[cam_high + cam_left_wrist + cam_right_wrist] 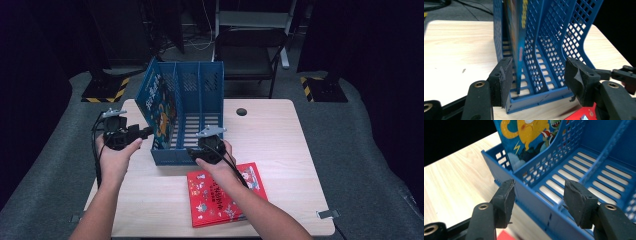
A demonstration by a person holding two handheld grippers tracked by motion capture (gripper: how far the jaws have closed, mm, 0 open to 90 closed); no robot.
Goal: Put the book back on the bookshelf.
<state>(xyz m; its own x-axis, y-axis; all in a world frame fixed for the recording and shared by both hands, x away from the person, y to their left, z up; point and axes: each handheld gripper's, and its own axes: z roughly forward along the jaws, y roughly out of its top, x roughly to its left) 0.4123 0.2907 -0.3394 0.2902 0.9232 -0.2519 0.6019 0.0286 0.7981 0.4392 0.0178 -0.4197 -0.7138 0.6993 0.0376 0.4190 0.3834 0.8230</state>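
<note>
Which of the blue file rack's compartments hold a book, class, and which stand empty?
Only the leftmost compartment of the blue file rack is filled: a blue picture book stands in it. The other two show bare slatted floors. A red picture book lies outside on the table.

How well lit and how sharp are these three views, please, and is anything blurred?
High view: soft and dim, table lit, surroundings dark. Left gripper view: blue file rack sharp, red book cropped at the bottom edge. Right gripper view: rack front wall crisp, nearest jaw parts slightly soft, black background.
</note>
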